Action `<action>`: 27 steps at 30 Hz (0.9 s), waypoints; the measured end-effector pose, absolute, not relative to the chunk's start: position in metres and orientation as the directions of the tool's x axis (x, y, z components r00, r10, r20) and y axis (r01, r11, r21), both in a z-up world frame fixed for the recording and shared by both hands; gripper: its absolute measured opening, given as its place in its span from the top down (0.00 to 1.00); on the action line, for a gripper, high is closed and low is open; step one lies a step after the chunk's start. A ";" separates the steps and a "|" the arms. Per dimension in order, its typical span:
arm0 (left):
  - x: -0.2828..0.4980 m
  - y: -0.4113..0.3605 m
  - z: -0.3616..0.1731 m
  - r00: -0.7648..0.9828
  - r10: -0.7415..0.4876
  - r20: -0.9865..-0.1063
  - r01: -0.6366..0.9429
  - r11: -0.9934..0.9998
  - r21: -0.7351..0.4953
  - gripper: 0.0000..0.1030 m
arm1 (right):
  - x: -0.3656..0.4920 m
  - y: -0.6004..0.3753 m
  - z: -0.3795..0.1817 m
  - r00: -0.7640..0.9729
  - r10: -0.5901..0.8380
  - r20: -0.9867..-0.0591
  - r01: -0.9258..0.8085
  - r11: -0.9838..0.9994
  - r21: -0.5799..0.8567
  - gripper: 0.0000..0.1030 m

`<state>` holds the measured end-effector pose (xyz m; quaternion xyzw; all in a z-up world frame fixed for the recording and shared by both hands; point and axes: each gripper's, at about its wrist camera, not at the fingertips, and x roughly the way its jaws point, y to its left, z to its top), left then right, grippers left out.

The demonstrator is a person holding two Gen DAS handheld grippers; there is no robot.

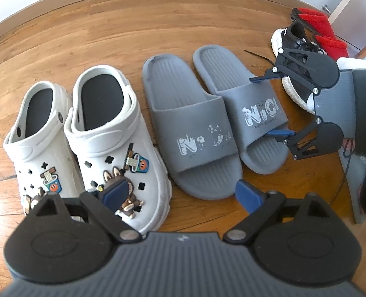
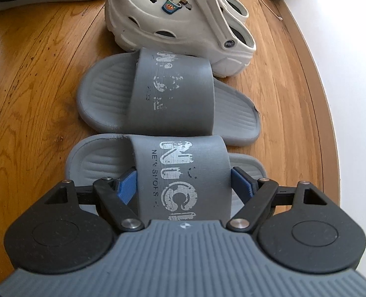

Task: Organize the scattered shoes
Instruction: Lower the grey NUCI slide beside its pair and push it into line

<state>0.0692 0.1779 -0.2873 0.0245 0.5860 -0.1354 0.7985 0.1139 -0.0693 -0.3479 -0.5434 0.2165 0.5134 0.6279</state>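
The right claw [image 2: 184, 183] straddles the strap of the near grey rubber slide sandal [image 2: 178, 170] on the wooden floor [image 2: 34, 99], blue pads apart, not visibly pressing; the sandal's long axis runs left to right.

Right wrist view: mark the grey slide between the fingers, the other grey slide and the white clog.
Near grey slide [image 2: 180, 173], right wrist view, printed strap.
Far grey slide [image 2: 173, 91], right wrist view, worn strap.
White clog [image 2: 158, 19], right wrist view, side wall.

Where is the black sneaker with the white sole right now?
In the left wrist view, the black sneaker with the white sole lies at upper right on the wooden floor, between the red slippers and the right gripper.
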 end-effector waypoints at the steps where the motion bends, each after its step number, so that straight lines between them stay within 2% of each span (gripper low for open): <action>1: 0.069 0.178 -0.287 0.277 -0.188 -0.942 0.245 0.962 -0.120 0.09 | 0.113 -0.069 -0.347 0.382 0.411 -0.828 -0.878 -0.118 -0.464 0.23; 9: 0.071 0.176 -0.286 0.274 -0.192 -0.942 0.244 0.962 -0.125 0.09 | 0.112 -0.066 -0.347 0.375 0.420 -0.826 -0.878 -0.125 -0.462 0.23; 14: 0.075 0.175 -0.287 0.256 -0.195 -0.947 0.234 0.963 -0.135 0.09 | 0.116 -0.071 -0.355 0.352 0.353 -0.867 -0.905 -0.108 -0.411 0.22; 22: 0.076 0.172 -0.288 0.245 -0.203 -0.948 0.239 0.960 -0.144 0.09 | 0.124 -0.070 -0.354 0.294 0.346 -0.891 -0.929 -0.114 -0.351 0.21; 27: 0.075 0.173 -0.289 0.235 -0.221 -0.947 0.251 0.955 -0.160 0.09 | 0.120 -0.071 -0.360 0.317 0.378 -0.870 -0.899 -0.171 -0.403 0.22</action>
